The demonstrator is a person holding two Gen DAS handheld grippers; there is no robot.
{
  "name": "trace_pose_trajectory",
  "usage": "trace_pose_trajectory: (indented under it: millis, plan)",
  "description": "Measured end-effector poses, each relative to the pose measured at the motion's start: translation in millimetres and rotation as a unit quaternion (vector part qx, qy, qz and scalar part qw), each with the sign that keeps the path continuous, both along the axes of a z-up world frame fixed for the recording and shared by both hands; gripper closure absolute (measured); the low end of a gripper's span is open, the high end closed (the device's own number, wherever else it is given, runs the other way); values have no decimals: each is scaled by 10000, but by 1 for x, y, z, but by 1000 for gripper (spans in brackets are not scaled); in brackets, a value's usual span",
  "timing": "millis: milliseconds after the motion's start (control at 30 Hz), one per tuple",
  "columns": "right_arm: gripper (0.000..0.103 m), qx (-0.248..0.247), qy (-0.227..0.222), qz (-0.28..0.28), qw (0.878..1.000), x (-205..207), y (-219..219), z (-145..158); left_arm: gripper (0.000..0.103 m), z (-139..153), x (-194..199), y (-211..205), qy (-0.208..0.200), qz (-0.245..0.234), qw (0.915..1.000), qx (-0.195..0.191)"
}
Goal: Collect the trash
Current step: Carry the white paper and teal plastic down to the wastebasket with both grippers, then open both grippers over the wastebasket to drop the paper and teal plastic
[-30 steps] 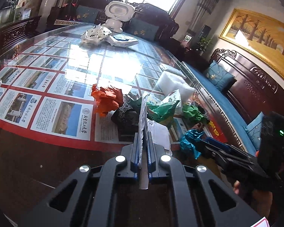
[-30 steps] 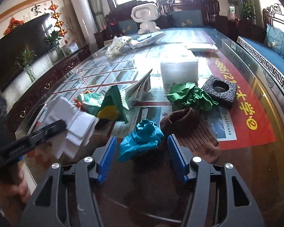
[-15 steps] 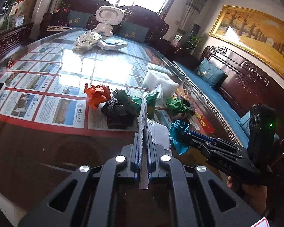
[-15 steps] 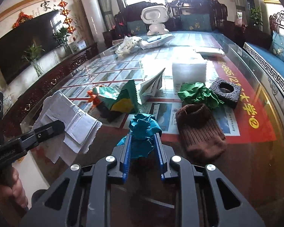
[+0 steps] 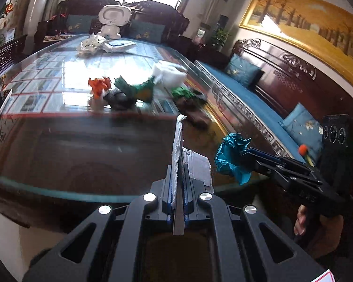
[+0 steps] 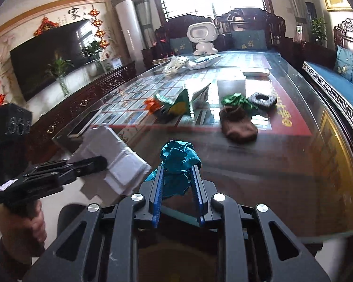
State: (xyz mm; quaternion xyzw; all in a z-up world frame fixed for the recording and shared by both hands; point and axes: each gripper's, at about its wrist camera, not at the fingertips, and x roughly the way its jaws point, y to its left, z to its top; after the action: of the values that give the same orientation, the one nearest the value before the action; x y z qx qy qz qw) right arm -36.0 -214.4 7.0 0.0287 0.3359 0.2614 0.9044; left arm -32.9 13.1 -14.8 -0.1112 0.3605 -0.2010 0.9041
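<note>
Right wrist view: the right gripper (image 6: 176, 176) has its jaws pinched on a crumpled teal paper wad (image 6: 178, 162), lifted over the near edge of the glass-topped table (image 6: 294, 164). The left gripper (image 6: 101, 162) is clamped tight on folded white paper (image 6: 115, 157) beside it. No bin or other container shows; loose scraps, a brown sock (image 6: 237, 127) and a green wad (image 6: 235, 99), lie mid-table.

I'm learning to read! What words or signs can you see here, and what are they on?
"家": black brush character on the pale wall panel.
Yellow characters on the red banner under the glass tabletop: too blurred to read.
Small printed sheets under the glass: too small to read.
</note>
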Motion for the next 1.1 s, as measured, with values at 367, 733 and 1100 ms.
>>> trace_pose_trajectory:
  millis: [367,733,1100]
  plan:
    - [80,90,194,122,9997,-86,-19,-20,96,-37,-79,-17,432,-379,9982,161]
    - [80,14,931,169,9955,-121,-22,-77,96,-135,-107,-34,1615,-586,9843,407]
    - [80,-98,1466,83,9891,-122,-28,-119,34,-165,-104,-42,1948,-729,9755,713]
